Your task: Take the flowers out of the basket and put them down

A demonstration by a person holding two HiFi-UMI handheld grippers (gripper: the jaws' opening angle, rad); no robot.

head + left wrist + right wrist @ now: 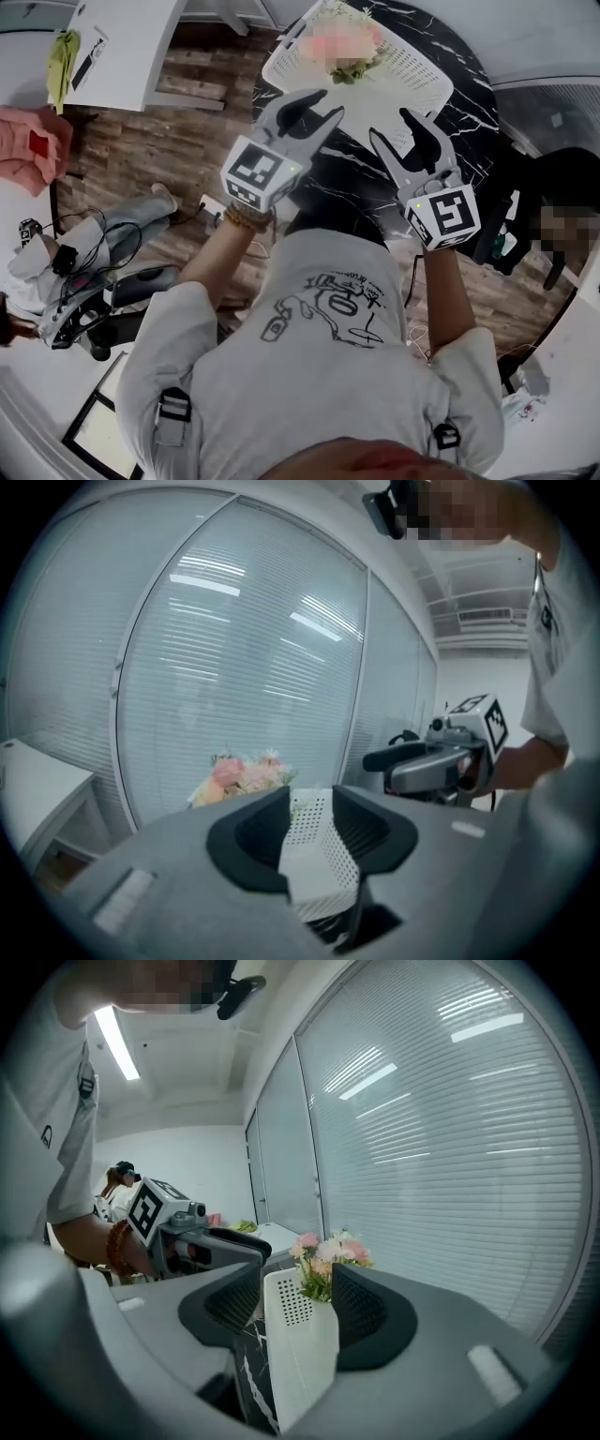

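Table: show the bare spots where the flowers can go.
Bare marble right of the basket, out to the table rim; a narrower strip between basket, left claw and right claw. The flowers crowd the basket's far end.

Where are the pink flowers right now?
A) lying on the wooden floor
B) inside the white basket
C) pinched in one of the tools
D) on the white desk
B: the flowers sit inside the white basket, which stands on the black marble table.
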